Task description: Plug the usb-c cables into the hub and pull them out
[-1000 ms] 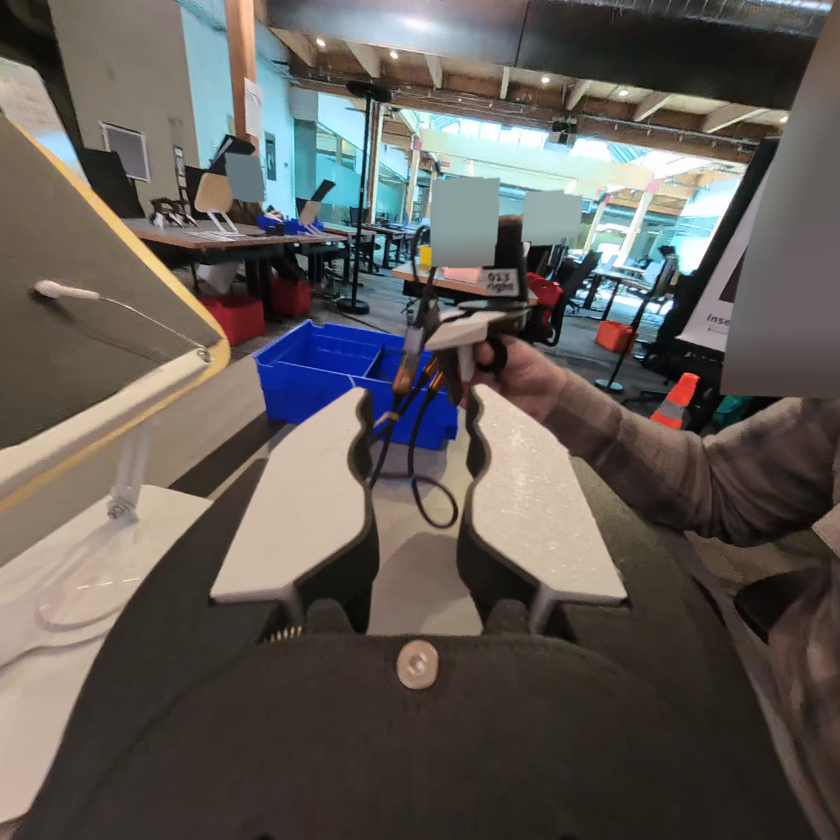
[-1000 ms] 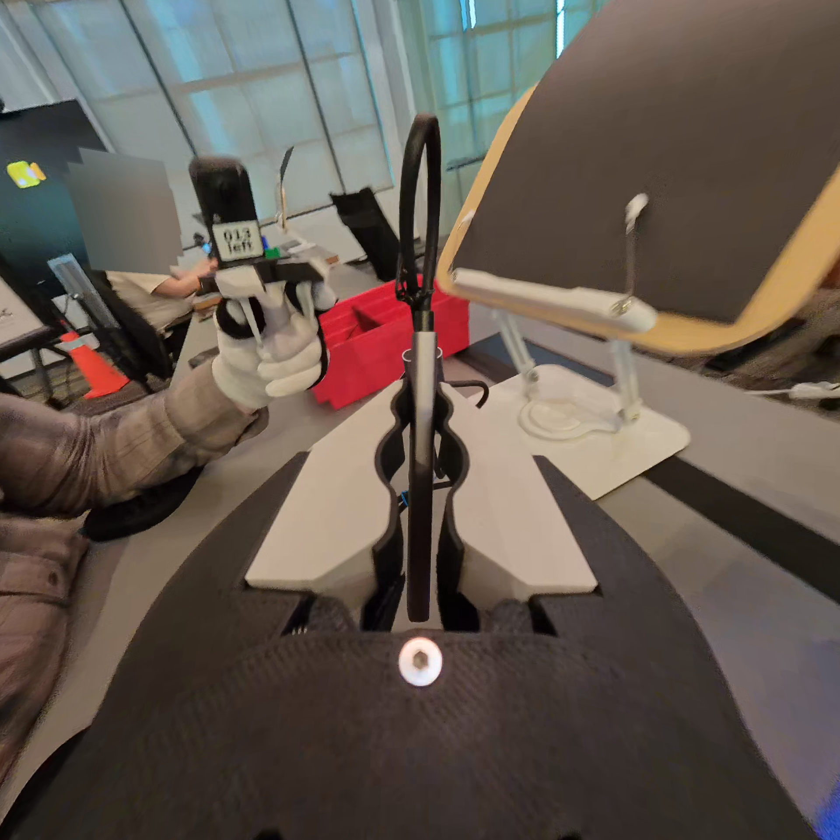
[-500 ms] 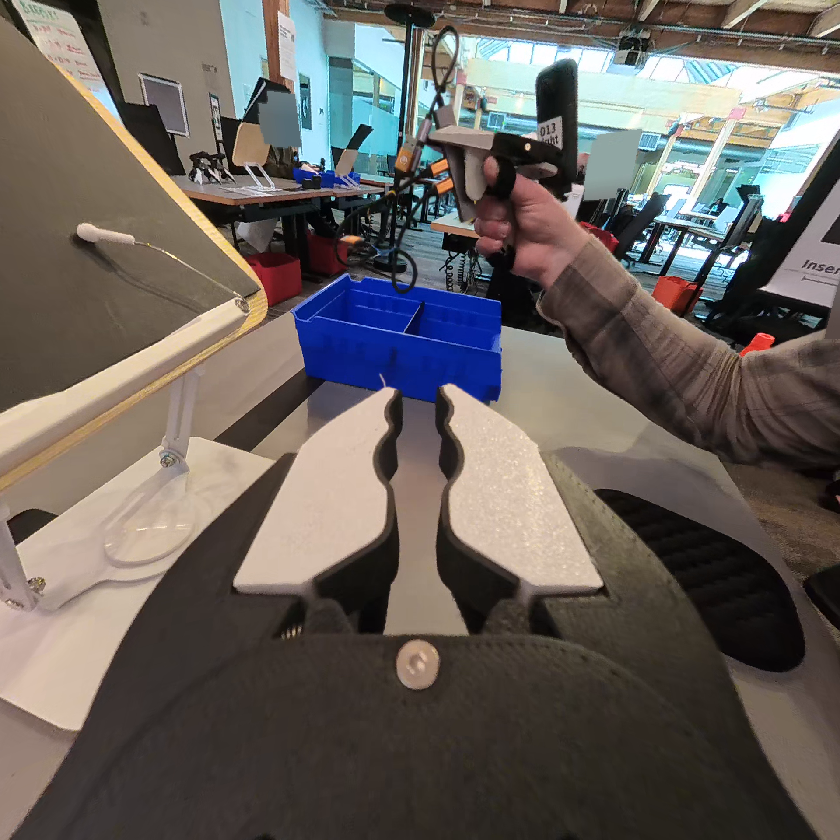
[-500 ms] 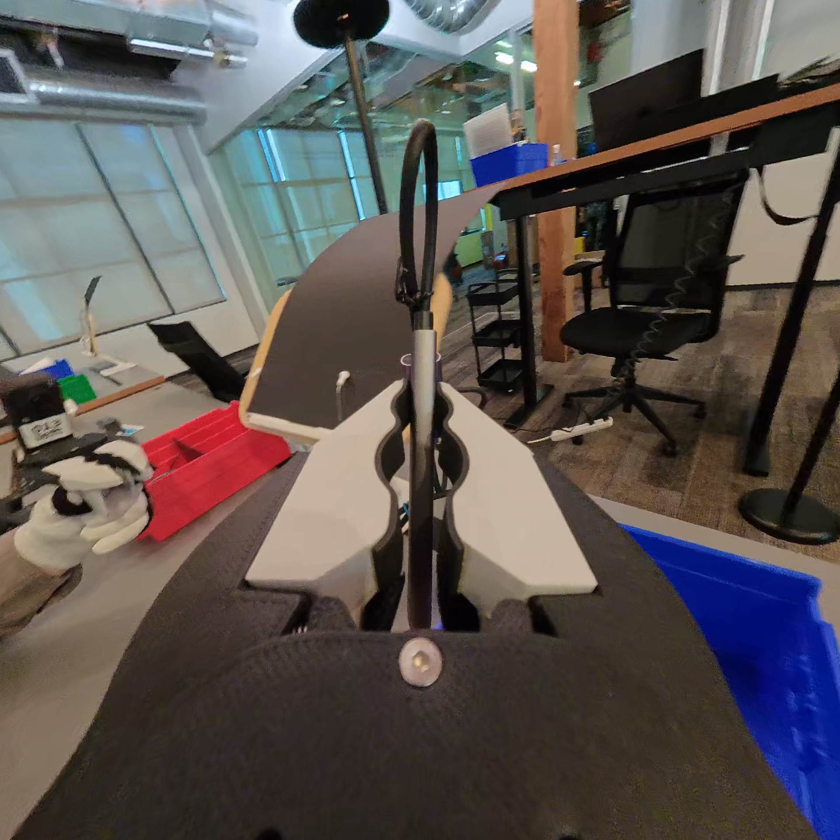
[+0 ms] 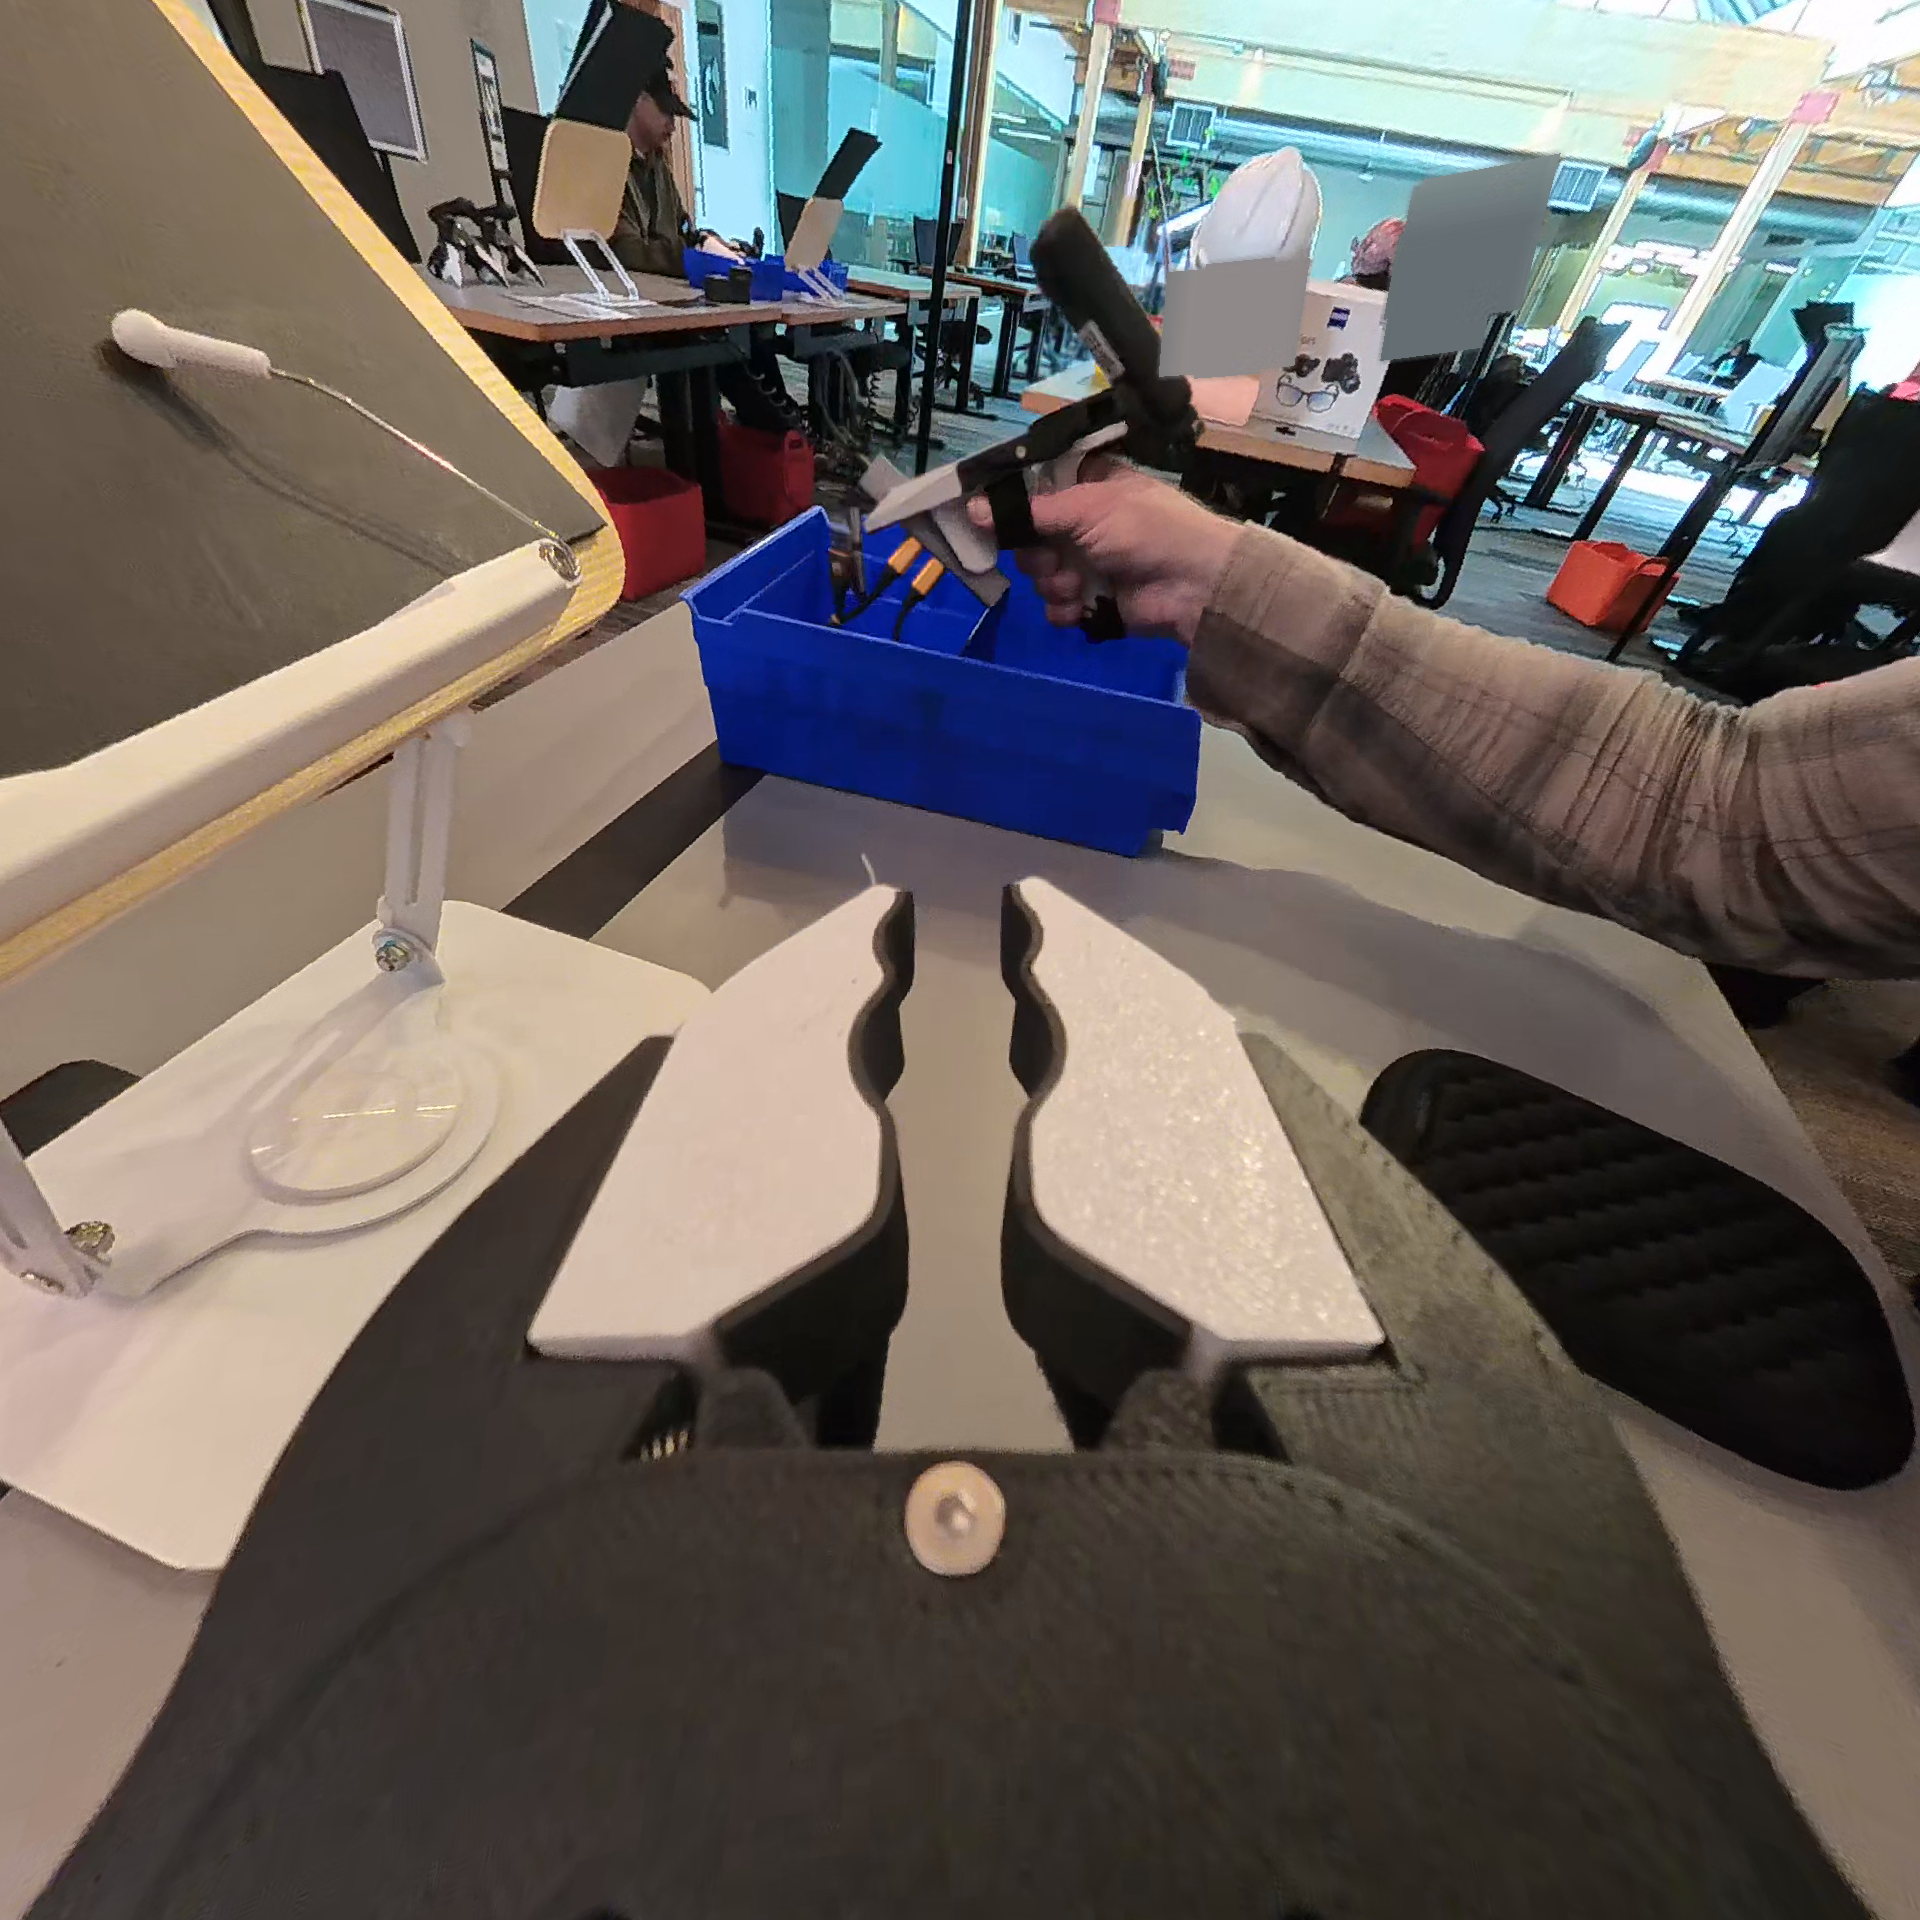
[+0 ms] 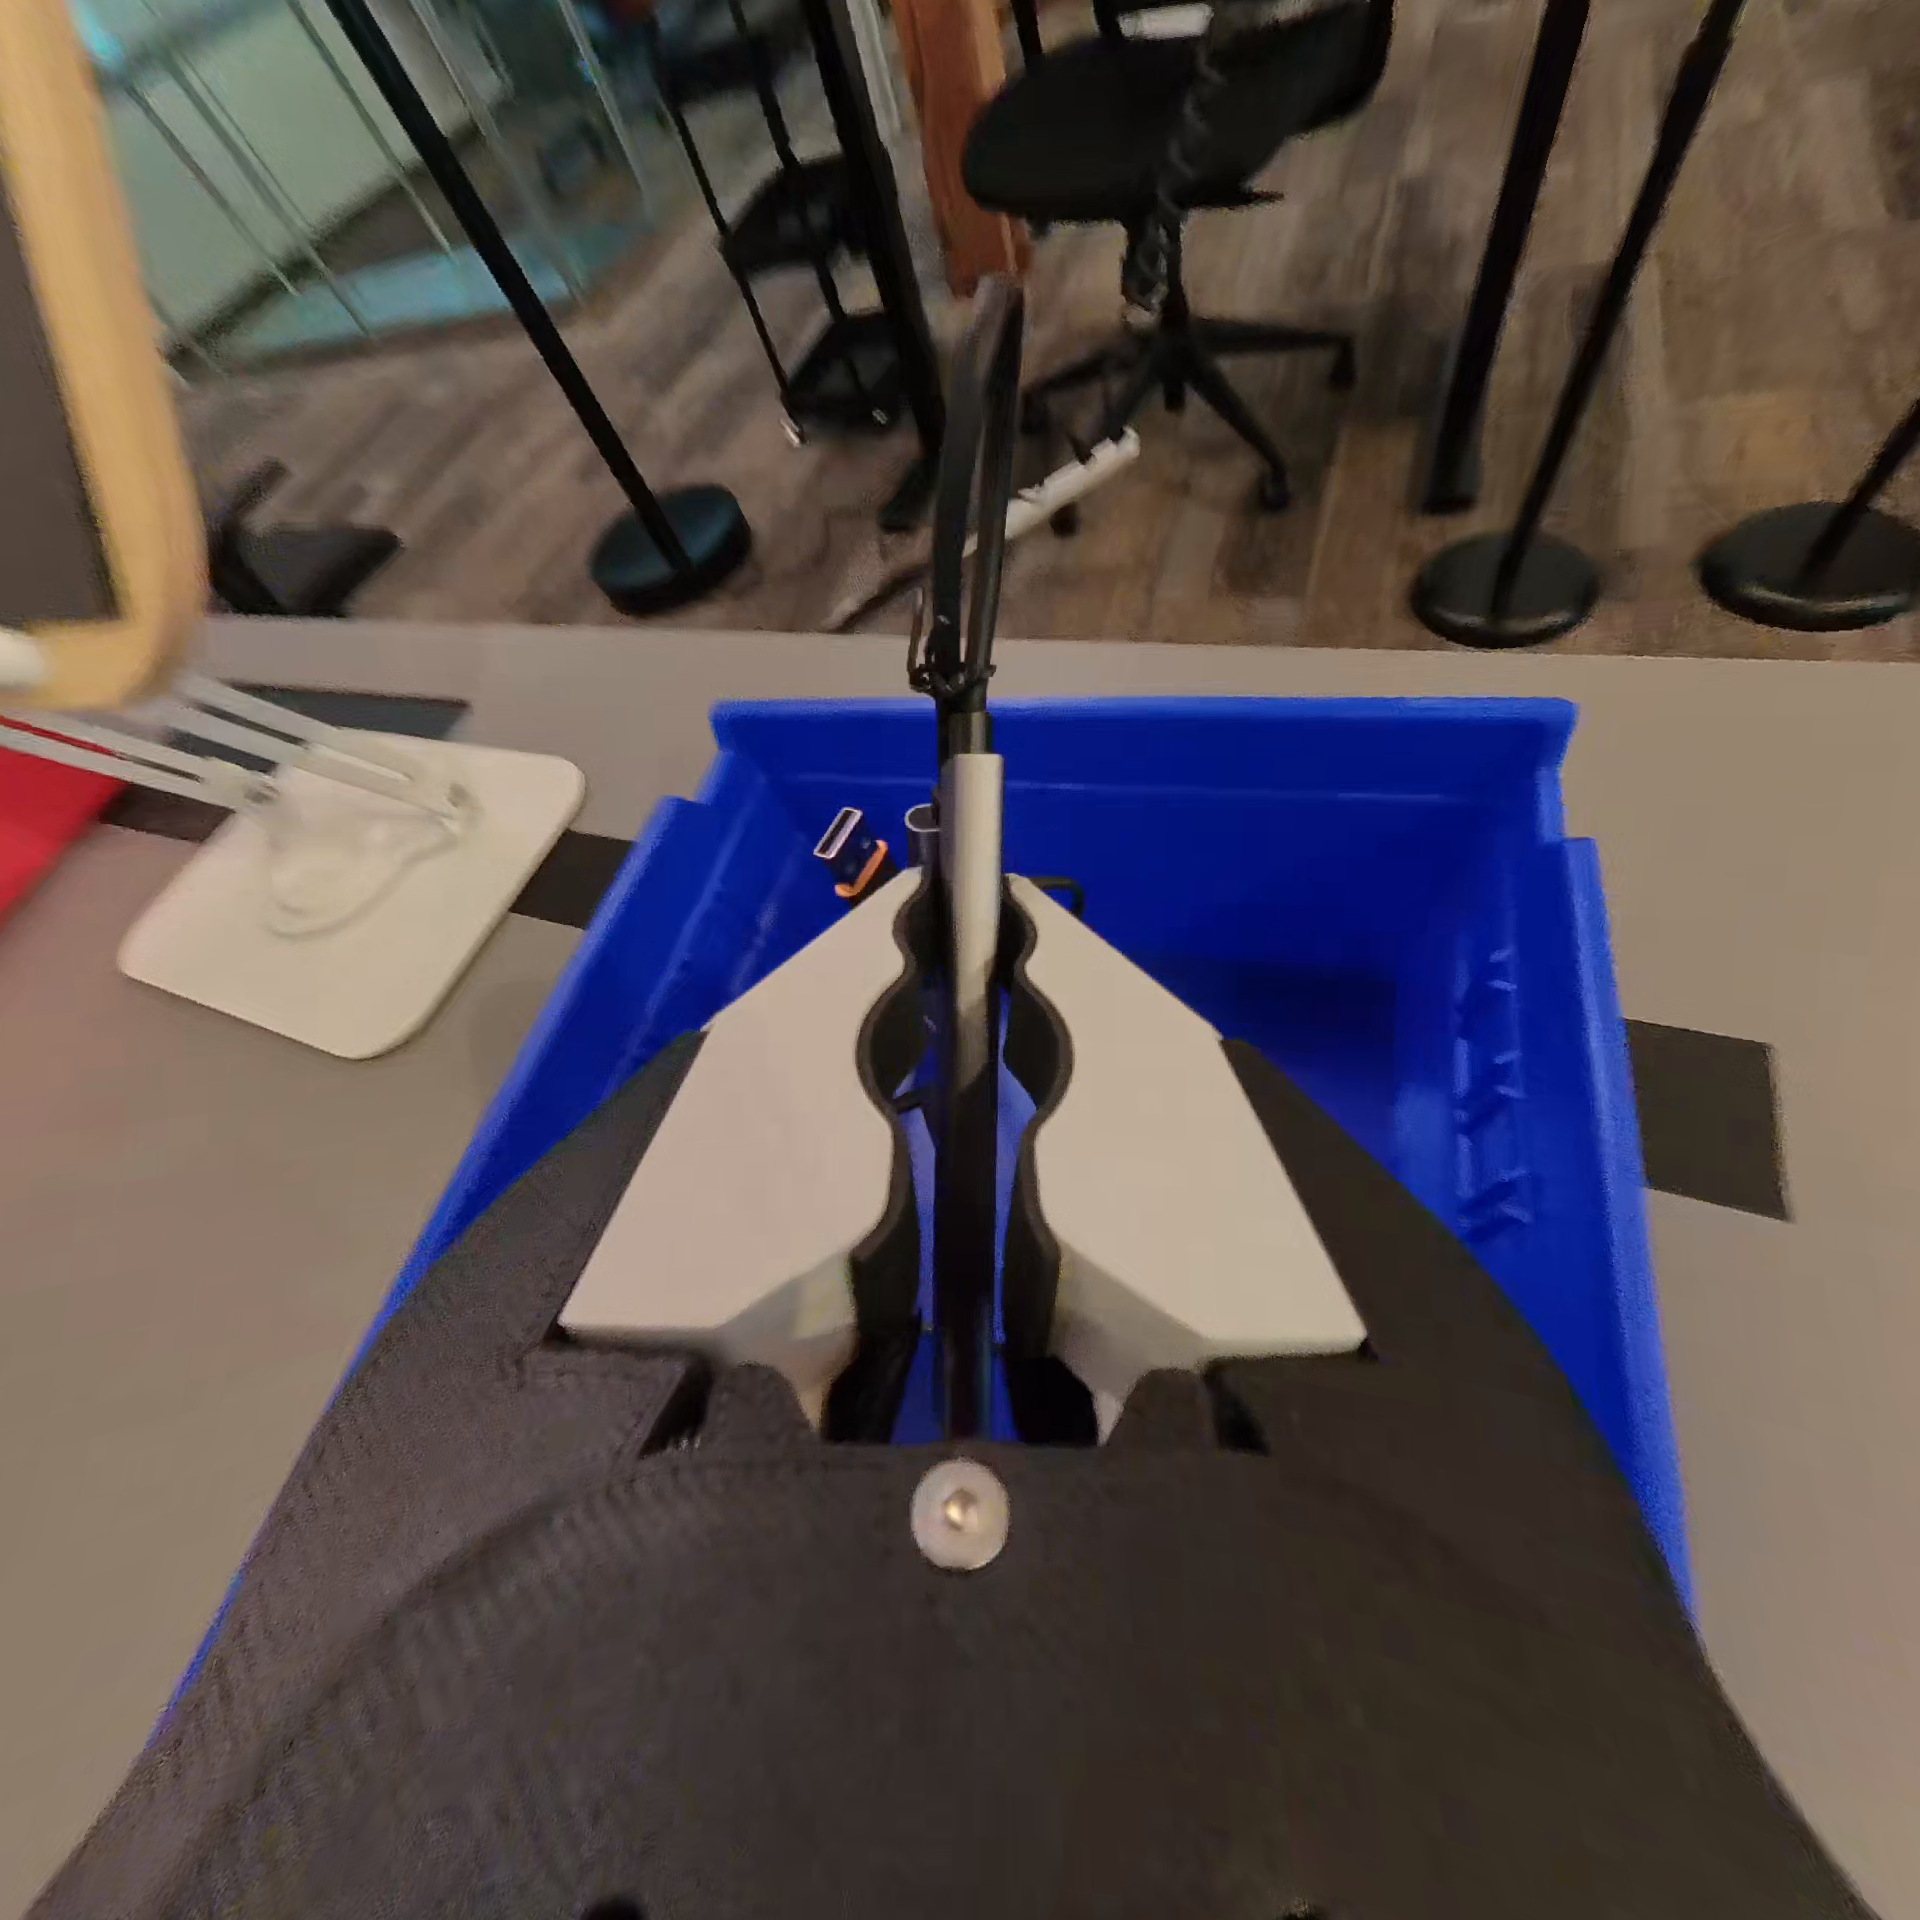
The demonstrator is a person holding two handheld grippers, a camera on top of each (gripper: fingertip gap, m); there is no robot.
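step in hand, by the look of it: lowering hub point(image 6: 971, 904) into blue bin point(image 6: 1507, 1039) on the surface. right gripper point(image 6: 961, 914) jaws clamped on the slim grey hub, orange-tipped cables point(image 5: 899, 577) dangling inside. next: ease down, release. left gripper point(image 5: 956, 914) jaws slightly parted, empty.

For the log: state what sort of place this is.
Probably an open-plan office or lab workspace: rows of desks with a seated person, office chairs on wood flooring, exposed ceiling beams, and a grey worktable with a blue bin.
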